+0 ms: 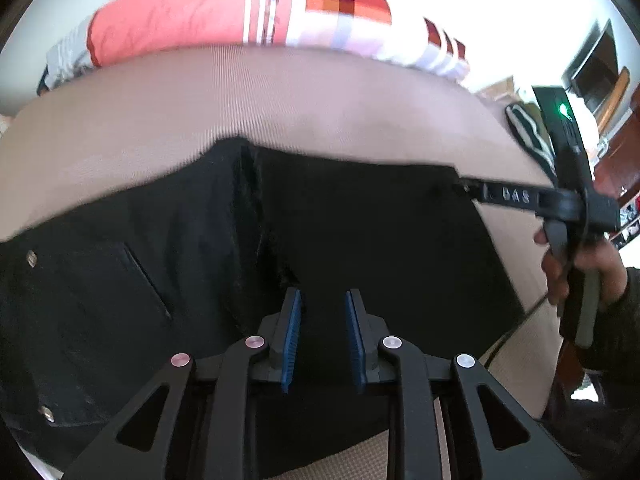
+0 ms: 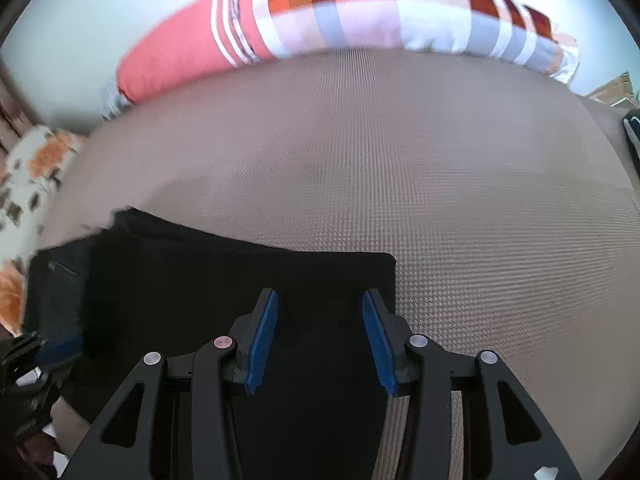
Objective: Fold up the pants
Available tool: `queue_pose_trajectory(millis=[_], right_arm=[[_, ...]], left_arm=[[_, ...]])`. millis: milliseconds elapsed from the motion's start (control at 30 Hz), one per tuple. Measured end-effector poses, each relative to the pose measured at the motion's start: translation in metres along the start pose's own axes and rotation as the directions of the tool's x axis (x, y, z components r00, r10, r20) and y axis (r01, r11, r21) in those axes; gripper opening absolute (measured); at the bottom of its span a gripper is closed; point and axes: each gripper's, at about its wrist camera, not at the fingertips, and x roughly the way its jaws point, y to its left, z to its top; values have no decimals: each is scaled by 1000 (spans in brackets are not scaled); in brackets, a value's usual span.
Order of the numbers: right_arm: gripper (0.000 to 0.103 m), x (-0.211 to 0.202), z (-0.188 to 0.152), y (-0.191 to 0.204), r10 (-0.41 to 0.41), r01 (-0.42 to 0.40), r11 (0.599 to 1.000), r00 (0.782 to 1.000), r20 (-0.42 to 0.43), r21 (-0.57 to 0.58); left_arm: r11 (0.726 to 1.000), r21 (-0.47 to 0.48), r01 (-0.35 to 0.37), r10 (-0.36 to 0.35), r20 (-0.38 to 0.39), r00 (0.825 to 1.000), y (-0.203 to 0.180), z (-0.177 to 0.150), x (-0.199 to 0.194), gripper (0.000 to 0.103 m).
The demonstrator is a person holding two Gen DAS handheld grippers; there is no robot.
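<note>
Blue-padded left gripper (image 1: 322,334) hovers over black pants (image 1: 360,240), jaws slightly apart, nothing pinched. Right gripper (image 2: 318,336) is the same, jaws parted, empty. Pants lie flat on the beige bed (image 2: 440,160) near a striped pillow (image 2: 320,16).

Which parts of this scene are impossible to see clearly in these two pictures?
- Left wrist view: the black pants run off the bottom edge; the left gripper covers part.
- Left wrist view: the right gripper shows side-on, so its opening is unreadable.
- Right wrist view: the striped pillow is motion-blurred.
</note>
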Motion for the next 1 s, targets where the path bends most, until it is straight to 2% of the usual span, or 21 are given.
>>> queue_pose_trajectory(millis=[67,200,333,400,433,467,533,733,1000], right_arm=[[42,4,0,2,-7,7,1000,1000,7,-10],[43,4,-1,8,-31,31,998,1000,2,-52],[43,-3,-10,8,-3,1,999,1000,-31,-48],[43,-8,-26,10,11,-13,999,999,-48,-41],[43,-11,-35,12,8,-11,998,999,-52,-54],[43,-13,-41,14,5,-9,998,998,-56,-62],[43,-18,-54,19,11,-16,997,997,-70,-75],[44,-30,-85,36,33,-46,992,993,-116,-119],[44,-29,-92,62,79,-100,984,986,-144,-148]], left_arm=[[1000,-19,-13,12,-37,999,5,-6,13,24],[1000,-13,-15,15,-14,1000,10,-15,17,24],[999,-49,-14,13,-24,1000,16,-13,17,24],[996,-84,-39,36,-30,999,22,-13,15,36],[993,-106,-57,53,-40,998,26,-13,15,45],[990,-126,-60,55,-41,998,31,-15,13,45],[987,-152,-57,52,-37,998,39,-19,7,45],[974,-193,-116,119,7,993,58,-34,-19,45],[948,-292,-128,153,65,986,106,-50,-73,47]])
